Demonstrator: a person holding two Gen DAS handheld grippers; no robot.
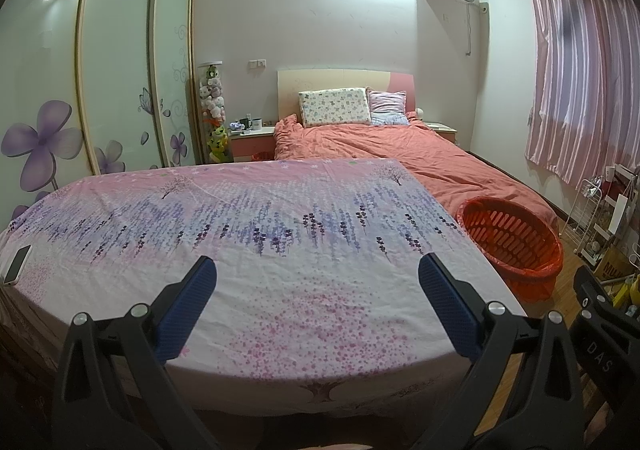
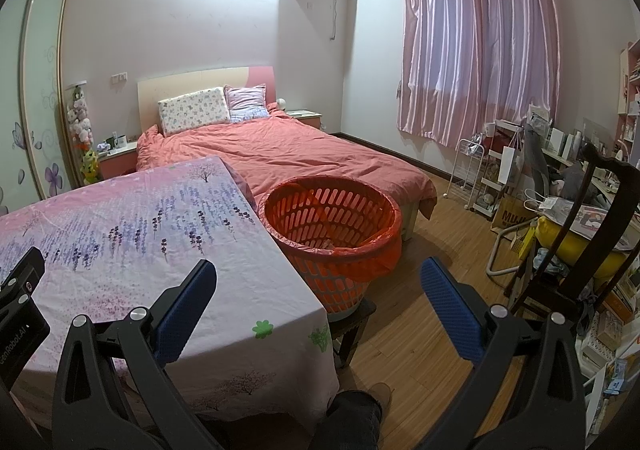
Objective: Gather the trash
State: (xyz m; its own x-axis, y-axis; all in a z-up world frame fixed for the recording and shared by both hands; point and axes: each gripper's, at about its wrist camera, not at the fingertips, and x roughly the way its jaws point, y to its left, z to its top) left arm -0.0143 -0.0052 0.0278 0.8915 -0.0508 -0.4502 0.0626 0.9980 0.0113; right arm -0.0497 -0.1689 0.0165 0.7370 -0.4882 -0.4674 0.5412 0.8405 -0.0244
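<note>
Both blue-padded grippers, left (image 1: 316, 274) and right (image 2: 318, 278), held wide open, empty, above floral-print tablecloth (image 1: 260, 234); no trash visible on it. Orange slotted plastic basket with liner (image 2: 332, 222), frame centre, perched on dark stool (image 2: 354, 316): careless drop judged likely to tip it

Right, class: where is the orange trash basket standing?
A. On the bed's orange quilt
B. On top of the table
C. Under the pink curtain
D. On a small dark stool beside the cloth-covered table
D: the right wrist view shows the orange basket resting on a small dark stool right beside the table, not on it.
</note>
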